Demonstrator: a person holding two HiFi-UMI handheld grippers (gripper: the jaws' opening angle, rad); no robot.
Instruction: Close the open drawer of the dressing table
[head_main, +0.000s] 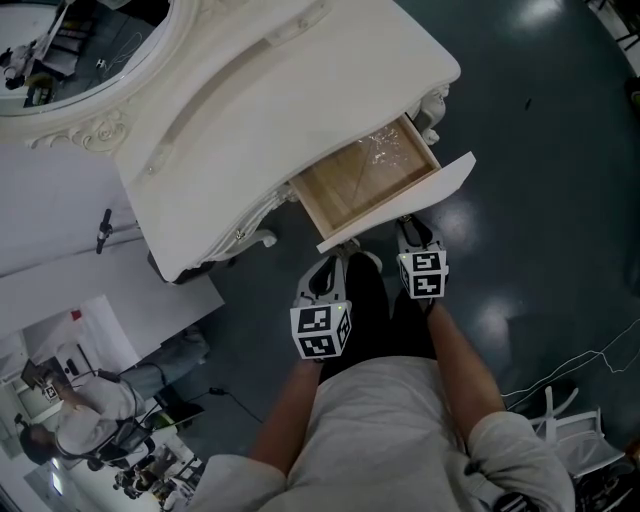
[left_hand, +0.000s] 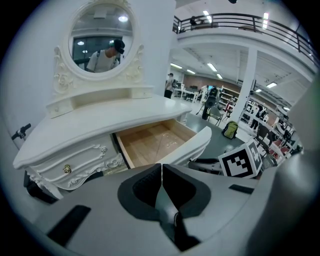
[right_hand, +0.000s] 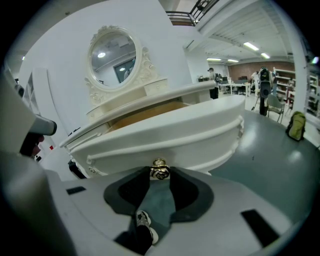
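The white dressing table (head_main: 270, 100) has its right drawer (head_main: 400, 205) pulled out, showing a bare wooden inside (left_hand: 155, 142). My right gripper (right_hand: 159, 173) is at the drawer's curved white front (right_hand: 170, 135), and its jaws close snugly on the small gold knob (right_hand: 159, 169). In the head view the right gripper (head_main: 410, 232) reaches under the front panel's edge. The left gripper (head_main: 336, 262) hangs just before the drawer's left end, touching nothing. Its pads (left_hand: 150, 182) meet with nothing between them. The drawer's inner back is hidden under the tabletop.
An oval mirror (left_hand: 102, 37) stands on the table's back. A second closed drawer with a gold knob (left_hand: 67, 169) sits to the left. The floor (head_main: 540, 150) is dark and glossy, with cables and a white rack (head_main: 575, 430) at the right. People (head_main: 80, 400) stand at the lower left.
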